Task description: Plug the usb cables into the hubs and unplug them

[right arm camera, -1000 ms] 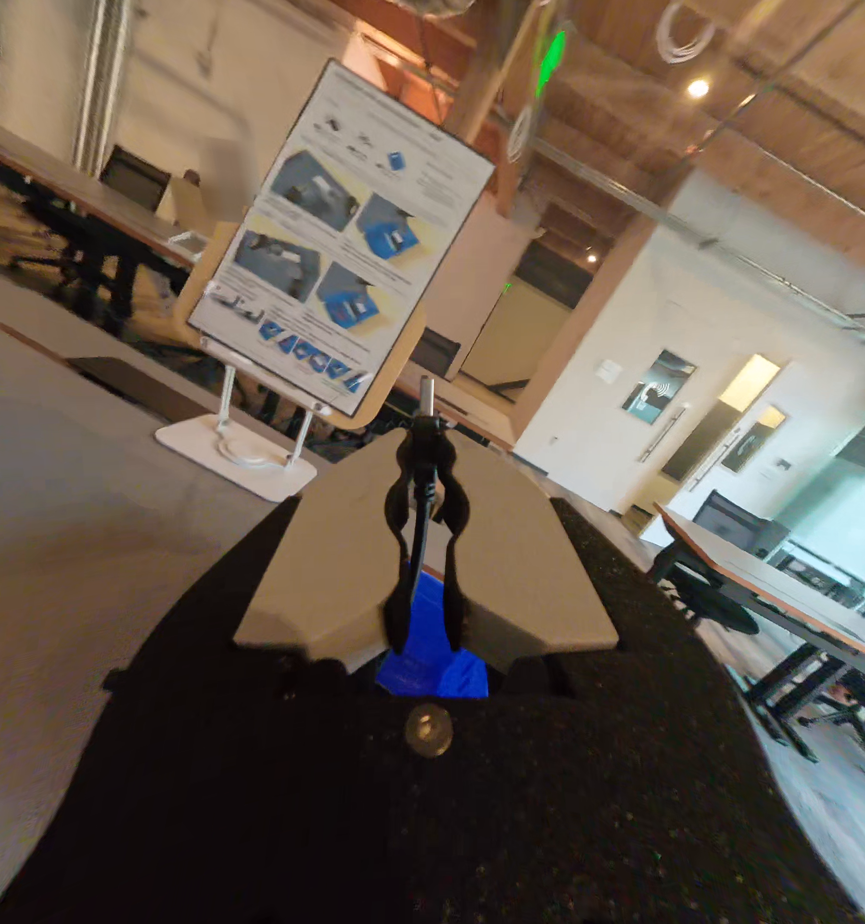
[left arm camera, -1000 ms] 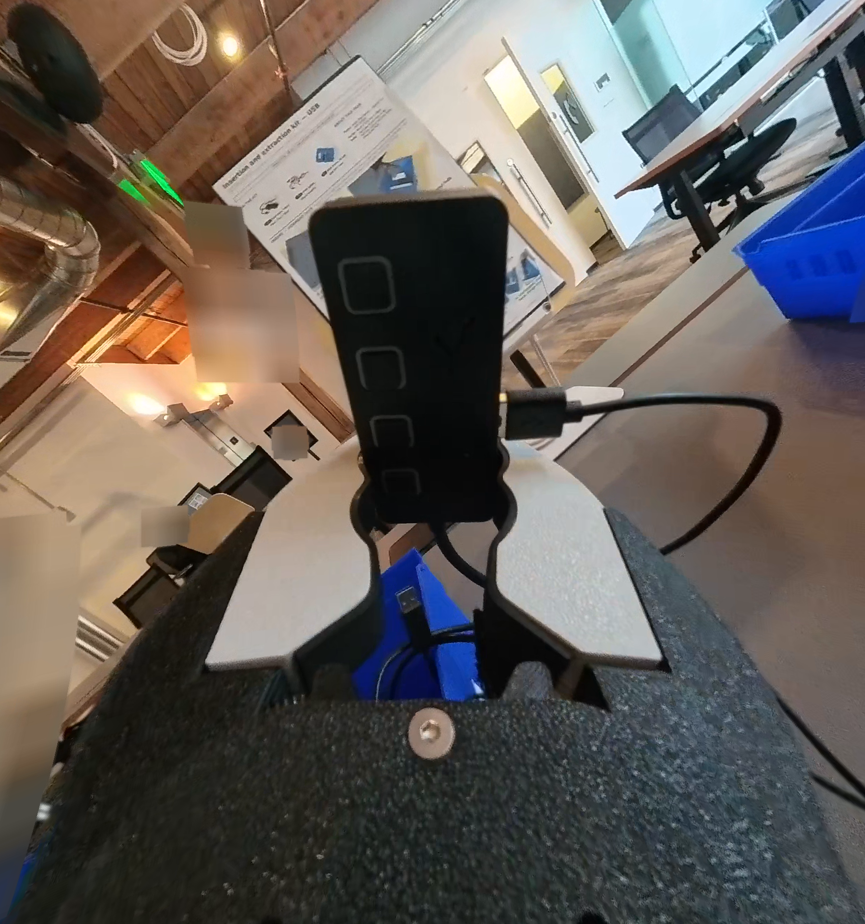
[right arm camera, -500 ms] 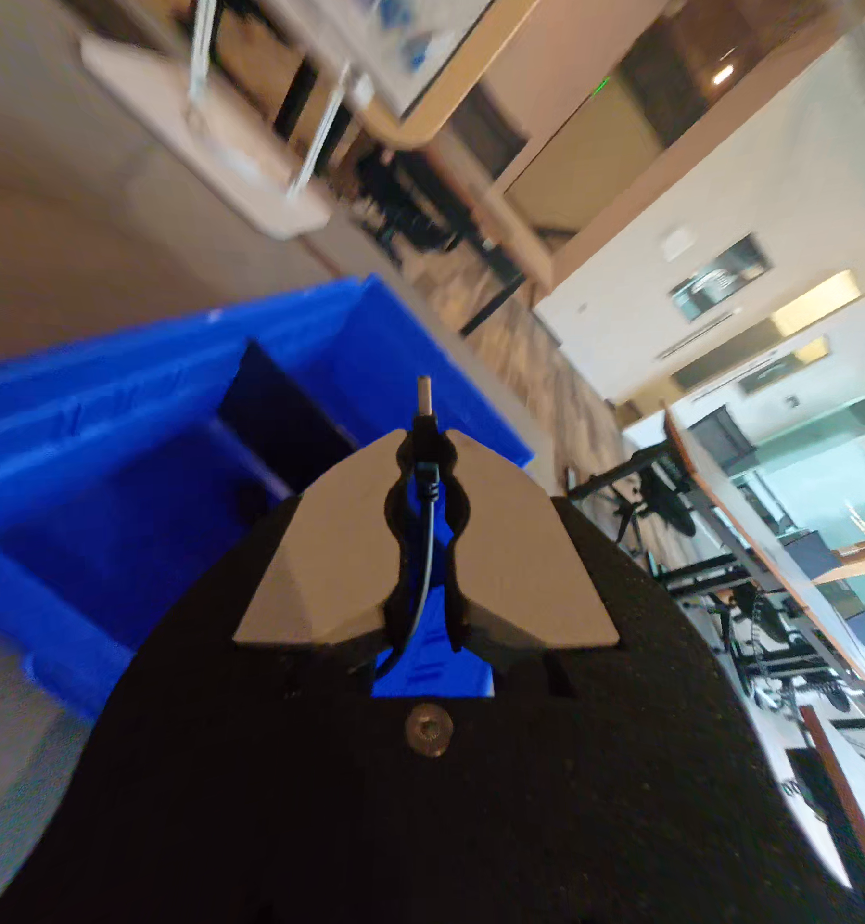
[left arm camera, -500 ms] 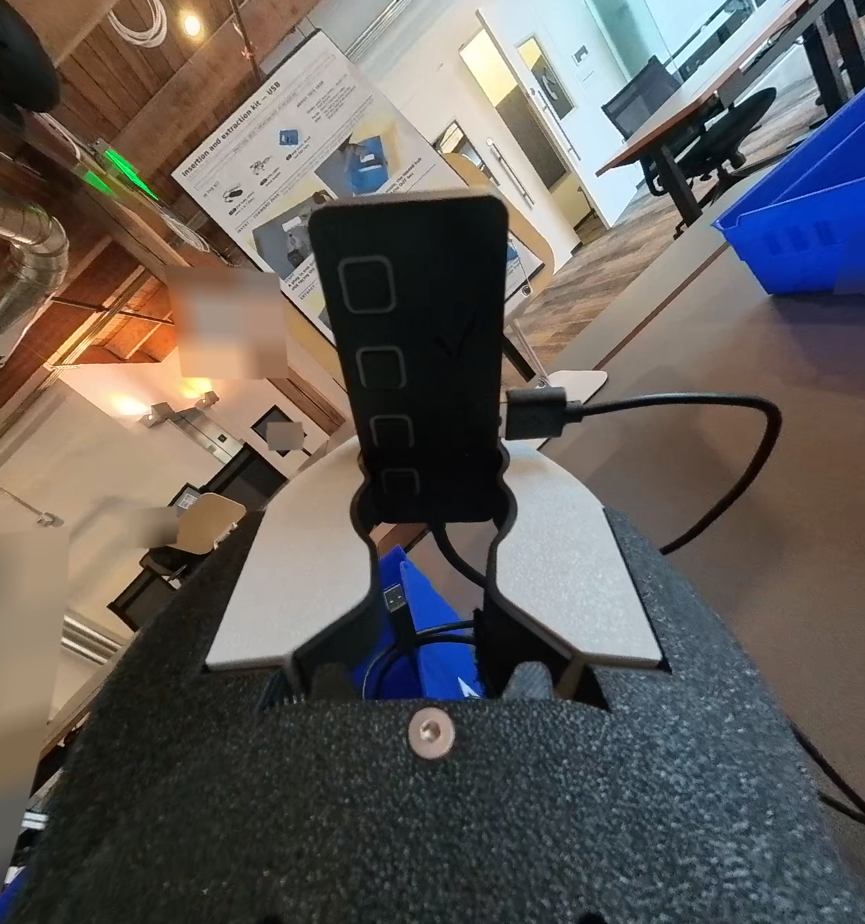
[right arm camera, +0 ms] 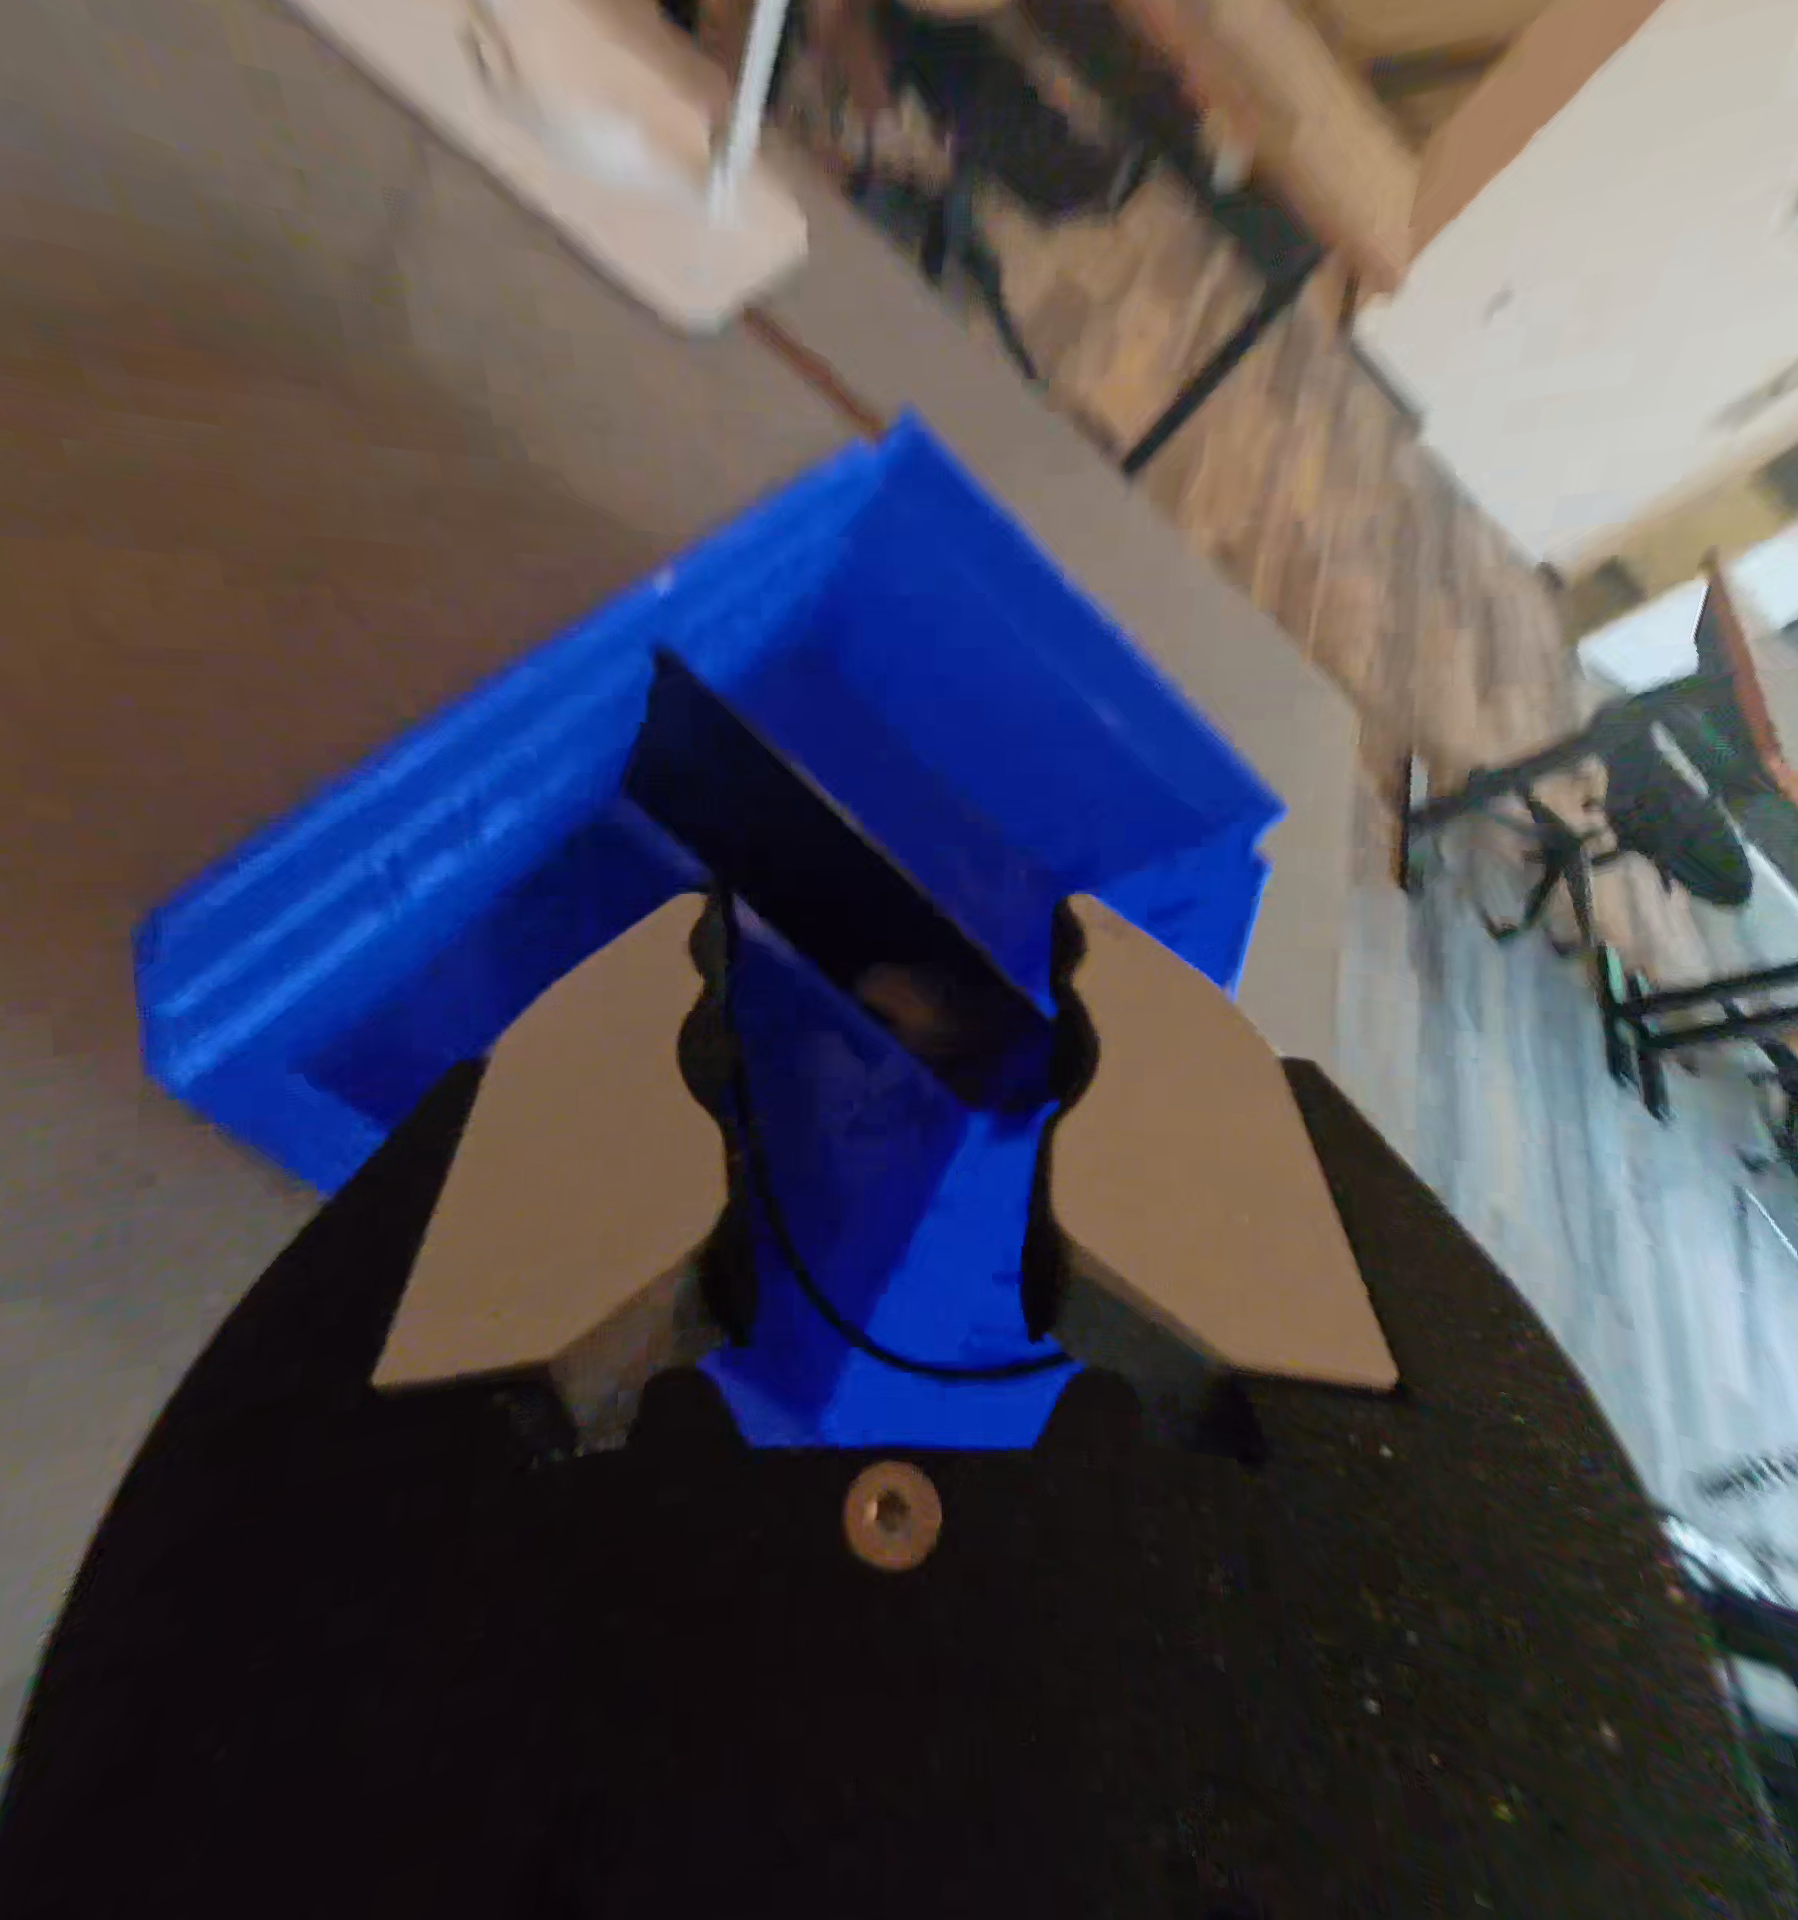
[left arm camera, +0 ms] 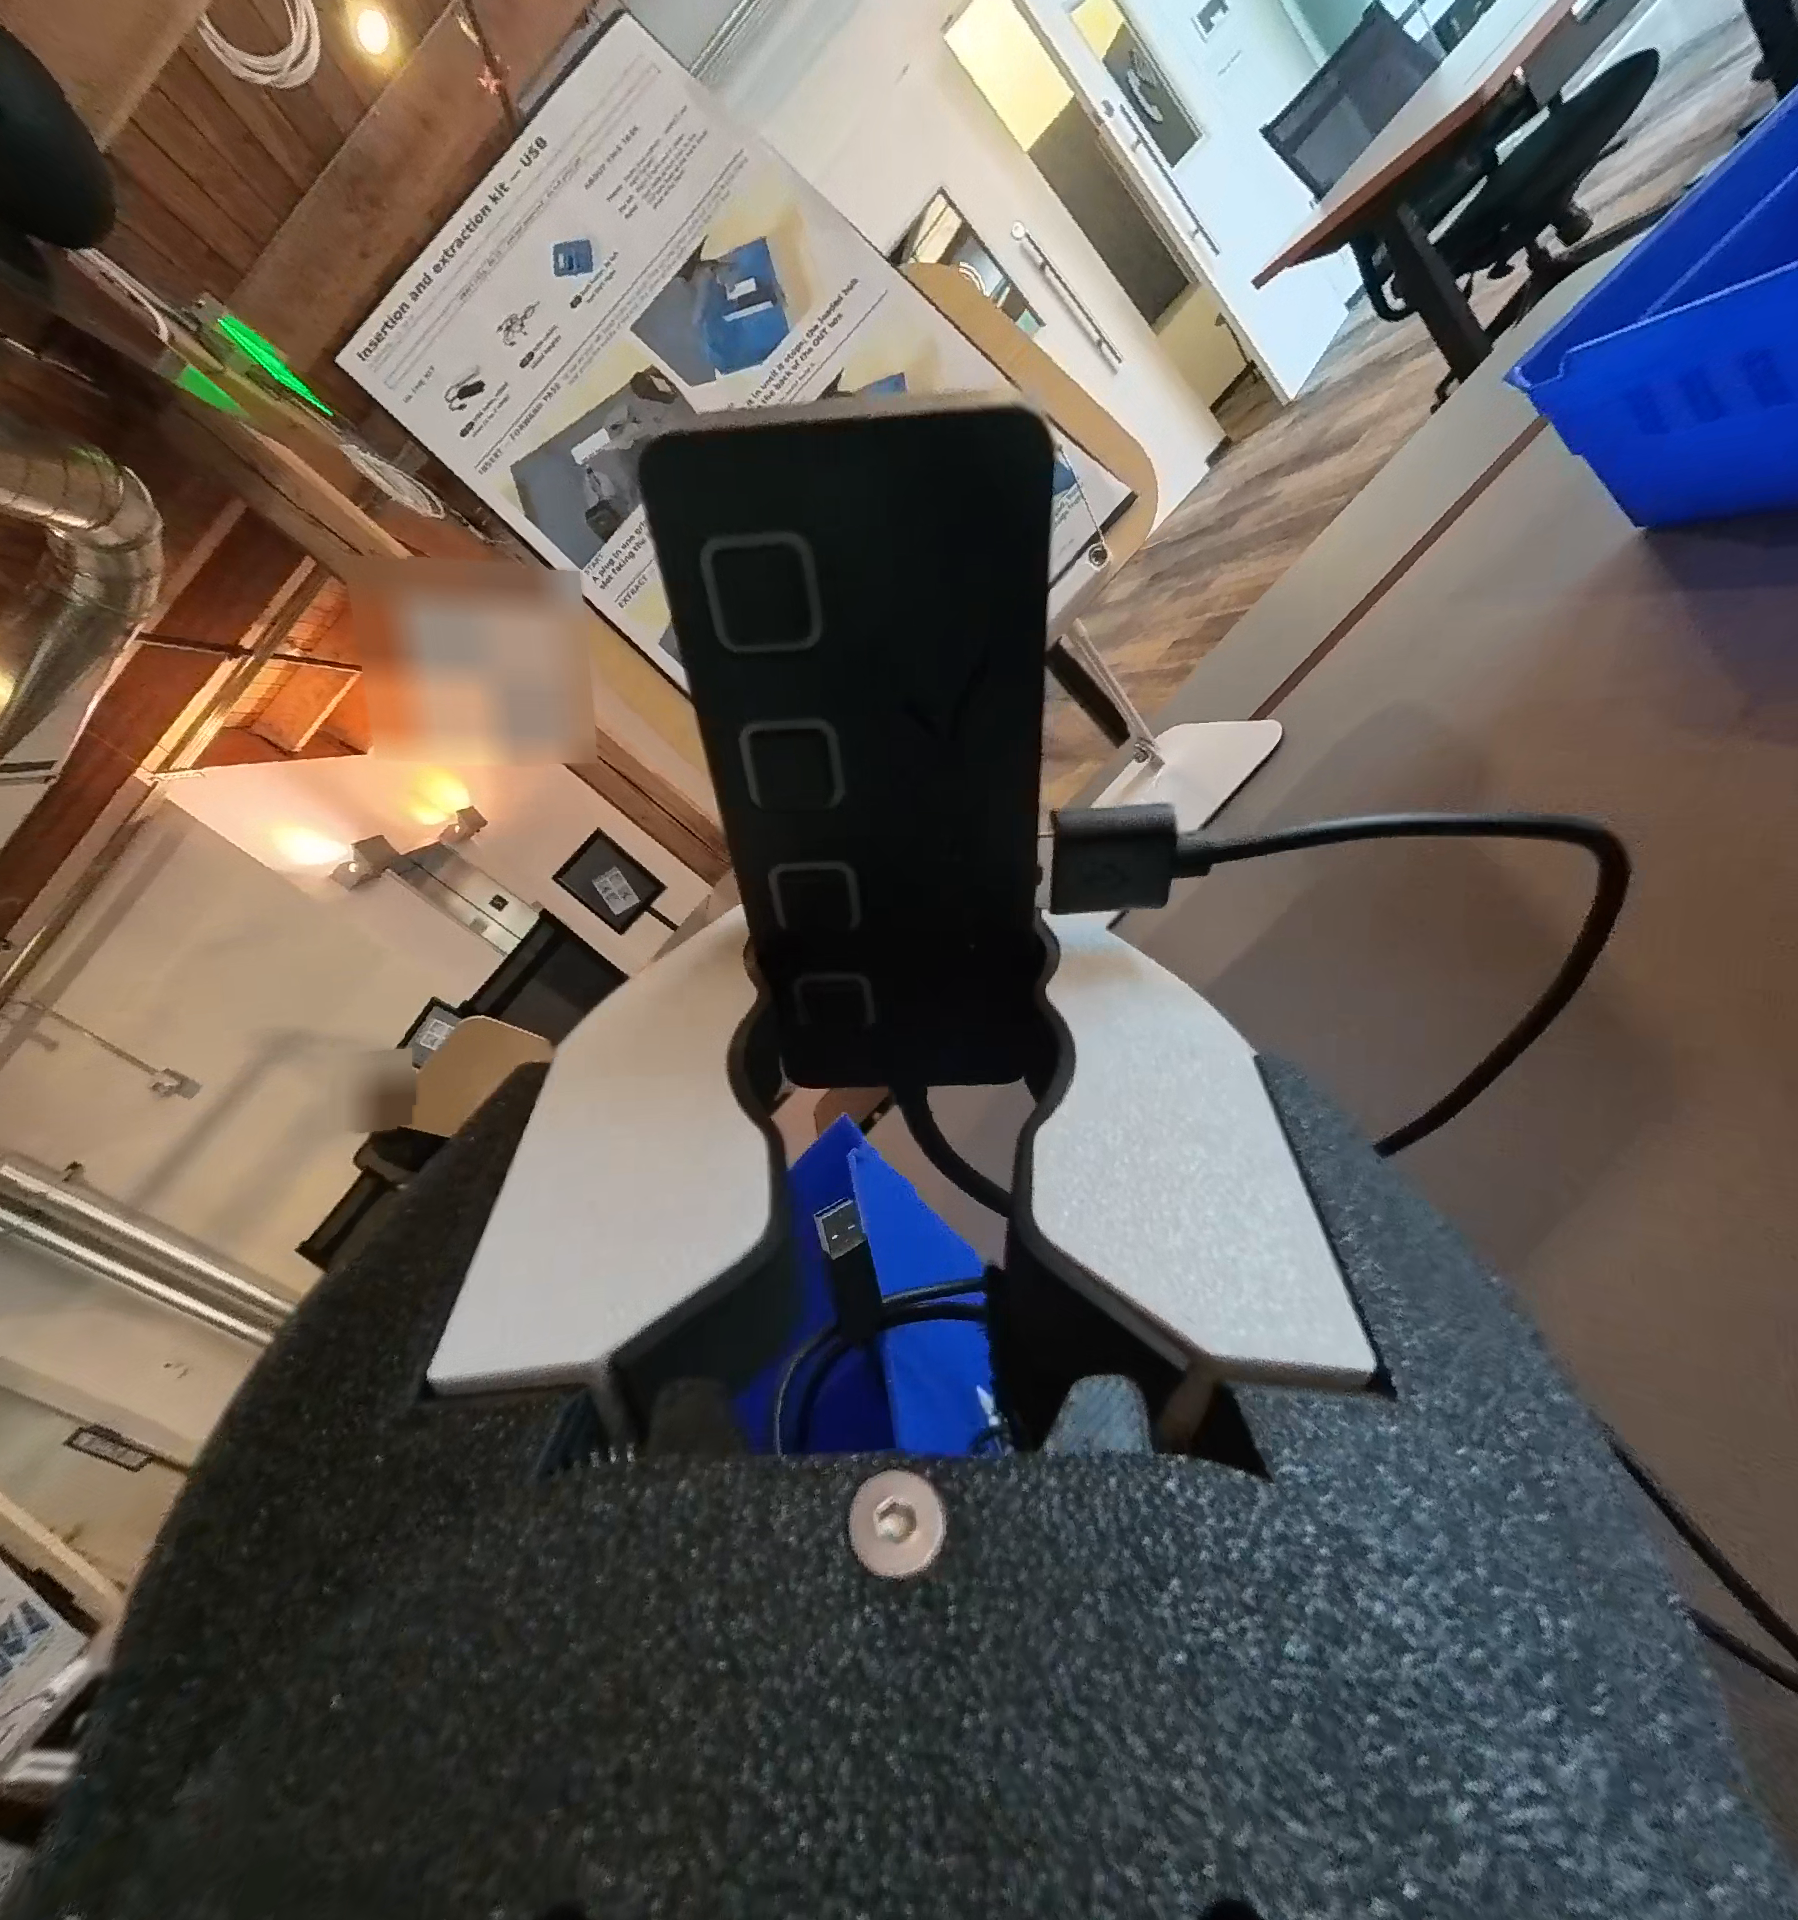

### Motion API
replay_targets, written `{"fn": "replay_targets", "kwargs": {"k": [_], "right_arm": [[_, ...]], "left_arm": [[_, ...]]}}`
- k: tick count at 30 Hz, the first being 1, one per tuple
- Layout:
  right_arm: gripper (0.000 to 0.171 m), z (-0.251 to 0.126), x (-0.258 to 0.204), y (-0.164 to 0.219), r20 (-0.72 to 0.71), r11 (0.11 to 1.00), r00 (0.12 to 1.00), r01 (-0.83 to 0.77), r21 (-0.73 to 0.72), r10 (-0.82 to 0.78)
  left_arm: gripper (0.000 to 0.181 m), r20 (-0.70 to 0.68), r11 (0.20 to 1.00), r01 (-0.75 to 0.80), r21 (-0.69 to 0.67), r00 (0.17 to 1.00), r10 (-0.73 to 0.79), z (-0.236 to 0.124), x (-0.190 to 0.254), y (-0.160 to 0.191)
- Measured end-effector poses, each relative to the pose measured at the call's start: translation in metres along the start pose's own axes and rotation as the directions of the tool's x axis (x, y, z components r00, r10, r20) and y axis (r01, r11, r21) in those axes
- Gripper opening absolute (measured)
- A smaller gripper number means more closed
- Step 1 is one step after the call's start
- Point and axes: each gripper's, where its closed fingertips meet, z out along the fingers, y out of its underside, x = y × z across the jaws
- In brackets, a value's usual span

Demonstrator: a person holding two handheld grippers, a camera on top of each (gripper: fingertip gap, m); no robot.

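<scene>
- Handling the flat black rectangular USB hub [left arm camera: 853, 727] calls for a grip on its narrow side edges: judged from its shape, it is a light, rigid slab with smooth faces that could slide or pivot under plug-insertion force.
- The left gripper [left arm camera: 895, 1049] is clenched on the hub's lower end, one finger on each side edge. The hub stands upright between the fingertips and projects well beyond them, with its four outlined square buttons facing the camera.
- The hub's own thin black lead [left arm camera: 942, 1164] leaves its bottom edge and drops between the fingers. A silver-tipped USB-A plug [left arm camera: 839, 1231] shows just below, over a blue surface. It probably ends that lead, though the join is hidden.
- A black USB connector [left arm camera: 1113, 858] is seated in the hub's right side. Its soft black cable [left arm camera: 1497, 935] loops outward and down to the brown tabletop [left arm camera: 1622, 1039]. Take hold of the stiff moulded connector body, not the cable, for extraction.
- The right gripper [right arm camera: 884, 997] stands released, fingers wide apart and gripping nothing. A thin black cable [right arm camera: 770, 1226] hangs beside one inner finger and curves across the gap.
- Beyond its fingertips sits a blue plastic bin [right arm camera: 479, 883] with a dark divider panel [right arm camera: 822, 883]; this view is motion-blurred.
- A second blue bin [left arm camera: 1705, 395] rests on the table, well apart from the hub.
</scene>
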Motion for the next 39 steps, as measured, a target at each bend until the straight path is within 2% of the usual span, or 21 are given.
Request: {"fn": "replay_targets", "kwargs": {"k": [1, 3, 6, 8, 11, 13, 16, 18, 20, 23, 26, 28, 30, 32, 35, 39], "right_arm": [[0.069, 0.001, 0.000, 0.006, -0.004, 0.998, 1.000, 0.017, -0.062, -0.017], [0.074, 0.000, -0.004, -0.004, 0.002, 1.000, 1.000, 0.009, -0.026, -0.009], [0.071, -0.009, 0.004, -0.027, -0.085, 0.997, 0.996, 0.020, 0.075, -0.014], [0.062, -0.017, 0.005, -0.043, -0.069, 0.985, 0.997, -0.028, 0.172, 0.040], [0.053, -0.032, -0.004, -0.072, 0.115, 0.916, 0.970, -0.239, 0.323, 0.213], [0.038, -0.047, -0.023, -0.096, 0.262, 0.847, 0.933, -0.340, 0.408, 0.248], [0.031, -0.072, -0.089, -0.140, 0.521, 0.755, 0.838, -0.445, 0.481, 0.162], [0.043, -0.078, -0.151, -0.159, 0.655, 0.783, 0.754, -0.434, 0.446, 0.045], [0.050, -0.074, -0.207, -0.173, 0.714, 0.828, 0.698, -0.374, 0.418, -0.045], [0.045, -0.062, -0.270, -0.197, 0.721, 0.855, 0.679, -0.286, 0.433, -0.138], [0.040, -0.044, -0.299, -0.218, 0.650, 0.861, 0.732, -0.181, 0.475, -0.204], [0.032, -0.037, -0.306, -0.230, 0.634, 0.857, 0.745, -0.176, 0.485, -0.206], [0.014, -0.032, -0.307, -0.235, 0.623, 0.856, 0.756, -0.174, 0.487, -0.201], [0.008, -0.031, -0.309, -0.237, 0.633, 0.852, 0.746, -0.178, 0.493, -0.210], [0.006, -0.033, -0.312, -0.239, 0.618, 0.833, 0.752, -0.176, 0.524, -0.230], [0.006, -0.040, -0.309, -0.243, 0.587, 0.816, 0.769, -0.156, 0.556, -0.252]], "left_arm": [[0.045, -0.001, 1.000, -0.003, 0.002, 1.000, 0.003, 0.000, 0.000, -0.001], [0.045, -0.002, 1.000, 0.000, 0.009, 1.000, 0.000, -0.001, 0.000, -0.002], [0.045, -0.001, 1.000, 0.000, 0.007, 1.000, 0.000, -0.001, -0.001, -0.002], [0.045, 0.002, 1.000, 0.002, 0.008, 1.000, -0.002, -0.001, -0.002, -0.001], [0.045, 0.003, 1.000, 0.004, 0.011, 1.000, -0.004, -0.001, -0.002, -0.001], [0.045, 0.002, 1.000, 0.006, 0.007, 1.000, -0.006, 0.000, -0.002, -0.001], [0.045, 0.000, 1.000, -0.008, 0.004, 1.000, 0.008, 0.002, 0.002, -0.002], [0.045, 0.000, 0.999, -0.032, 0.000, 0.999, 0.032, 0.003, 0.005, -0.003], [0.045, -0.002, 0.998, -0.062, -0.003, 0.998, 0.062, 0.004, 0.009, -0.005], [0.044, -0.012, 0.994, -0.105, -0.008, 0.994, 0.105, 0.006, 0.016, -0.007], [0.044, -0.022, 0.990, -0.142, -0.008, 0.990, 0.142, 0.007, 0.023, -0.008], [0.044, -0.033, 0.988, -0.153, -0.003, 0.988, 0.153, 0.007, 0.027, -0.009], [0.044, -0.033, 0.986, -0.165, -0.003, 0.986, 0.165, 0.008, 0.028, -0.009], [0.044, -0.028, 0.988, -0.152, -0.009, 0.988, 0.152, 0.008, 0.026, -0.006], [0.044, -0.040, 0.998, -0.056, -0.015, 0.998, 0.055, 0.007, 0.024, -0.004], [0.044, -0.023, 1.000, -0.002, 0.005, 1.000, 0.002, 0.005, 0.019, -0.009]]}}
